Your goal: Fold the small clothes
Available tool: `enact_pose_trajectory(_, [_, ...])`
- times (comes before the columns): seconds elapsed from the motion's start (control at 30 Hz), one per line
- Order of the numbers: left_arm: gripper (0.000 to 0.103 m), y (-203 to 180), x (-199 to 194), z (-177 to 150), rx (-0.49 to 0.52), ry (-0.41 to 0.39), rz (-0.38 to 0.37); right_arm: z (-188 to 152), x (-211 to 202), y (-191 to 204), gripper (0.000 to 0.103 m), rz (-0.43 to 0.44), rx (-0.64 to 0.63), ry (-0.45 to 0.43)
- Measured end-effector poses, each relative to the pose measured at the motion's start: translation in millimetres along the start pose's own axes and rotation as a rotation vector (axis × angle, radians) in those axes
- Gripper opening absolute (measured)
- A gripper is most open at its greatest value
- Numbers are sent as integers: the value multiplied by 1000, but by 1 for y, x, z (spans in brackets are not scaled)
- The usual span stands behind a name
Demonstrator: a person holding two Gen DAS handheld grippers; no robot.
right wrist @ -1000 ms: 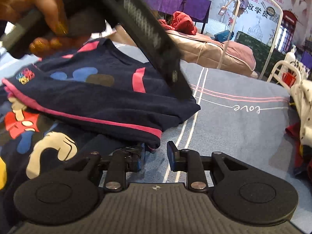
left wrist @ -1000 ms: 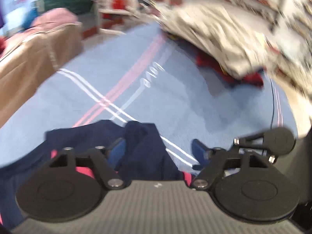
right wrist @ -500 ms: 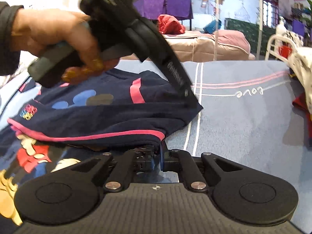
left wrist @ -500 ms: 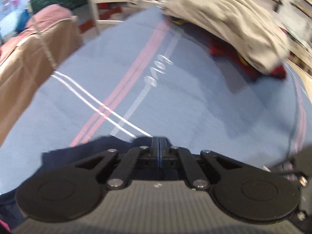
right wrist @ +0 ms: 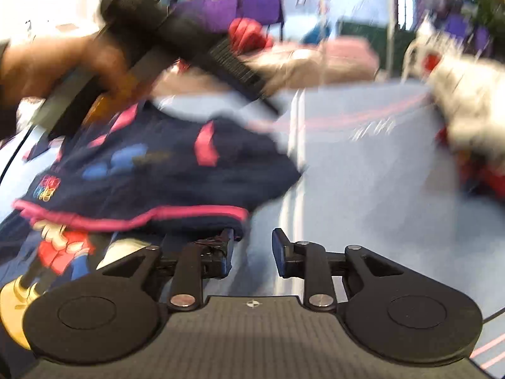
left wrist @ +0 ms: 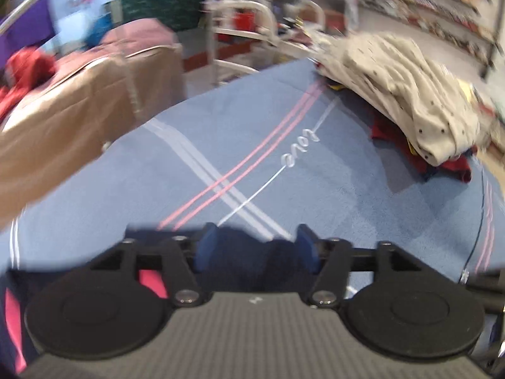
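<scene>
A navy child's shirt (right wrist: 151, 177) with pink trim and a cartoon print lies folded over on the blue blanket (right wrist: 363, 183), left of centre in the right wrist view. My right gripper (right wrist: 252, 249) is open, its left finger at the shirt's folded hem, nothing held. My left gripper (left wrist: 254, 249) is open just above the shirt's navy cloth (left wrist: 240, 259), which shows between the blue pads. The left gripper's body and the hand holding it (right wrist: 63, 66) show at the upper left of the right wrist view.
A heap of clothes, grey-white spotted on top (left wrist: 407, 94) over red ones (left wrist: 454, 167), lies on the blanket (left wrist: 221, 145) at the far right. A tan-covered bed (left wrist: 72, 110) stands beyond the left edge. A white rack (left wrist: 252, 28) stands behind.
Both grippers were shut on the shirt half a second ago and have opened, letting it go. The folded shirt lies on the blanket. Both views have shifted.
</scene>
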State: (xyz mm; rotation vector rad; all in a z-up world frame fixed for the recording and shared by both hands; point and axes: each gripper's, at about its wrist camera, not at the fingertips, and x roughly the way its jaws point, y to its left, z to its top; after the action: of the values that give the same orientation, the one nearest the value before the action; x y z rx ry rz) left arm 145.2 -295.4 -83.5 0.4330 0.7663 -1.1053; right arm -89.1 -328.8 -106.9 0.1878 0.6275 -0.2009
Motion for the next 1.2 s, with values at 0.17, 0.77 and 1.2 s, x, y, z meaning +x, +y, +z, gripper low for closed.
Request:
enact_pose_trajectory(0.17, [62,22,-37,-58,-190,15,46,27,11,0,47,85,29,-79])
enact_pose_trajectory(0.77, [74,284,-215,-259,-902,-226,559,35,17,38,93,56,-27,28])
enact_pose_trajectory(1.2, [95,381,-171,-243,-951,21,848,28,27,50,97,41,165,180])
